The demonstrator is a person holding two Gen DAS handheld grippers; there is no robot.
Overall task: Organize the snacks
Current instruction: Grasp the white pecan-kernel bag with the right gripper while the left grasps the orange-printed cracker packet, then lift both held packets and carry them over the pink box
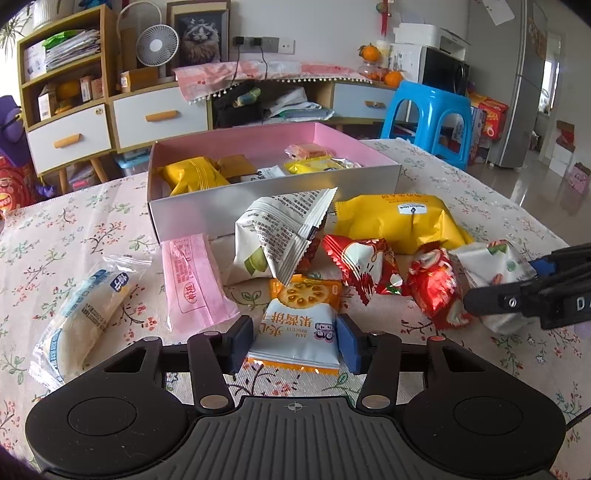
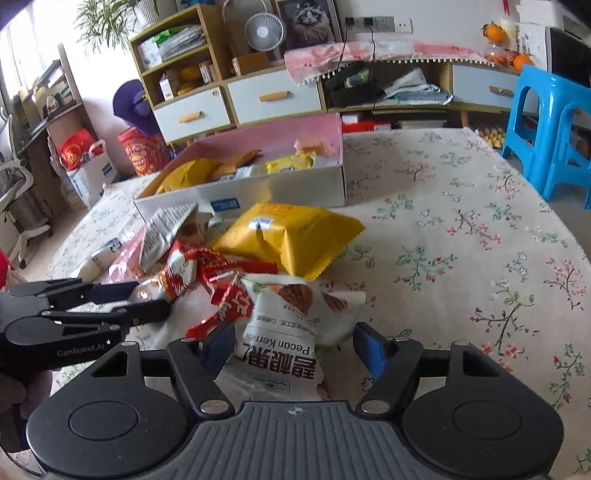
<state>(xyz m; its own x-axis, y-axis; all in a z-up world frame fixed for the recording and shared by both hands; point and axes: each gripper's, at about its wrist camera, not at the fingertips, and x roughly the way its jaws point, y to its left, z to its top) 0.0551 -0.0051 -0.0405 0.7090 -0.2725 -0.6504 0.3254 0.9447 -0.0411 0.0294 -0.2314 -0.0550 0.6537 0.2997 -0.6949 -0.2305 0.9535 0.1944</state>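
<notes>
The jam biscuit packet (image 1: 295,332) is bracketed by the left gripper (image 1: 293,341), both pads touching its sides, its long axis running away toward the pink box (image 1: 273,206) on the counter (image 1: 461,206). The pecan packet (image 2: 284,332) lies lengthwise within the right gripper (image 2: 293,345), a gap showing on one side.

Place: a lived-in home room
Furniture: wooden cabinet with white drawers (image 1: 159,118), open shelves of papers (image 1: 70,48), blue plastic stool (image 1: 424,114)
Household things: small fan (image 1: 157,46), framed cat picture (image 1: 199,35), oranges (image 1: 369,53), fridge (image 1: 528,85)
Desk: floral tablecloth (image 2: 461,229)
</notes>
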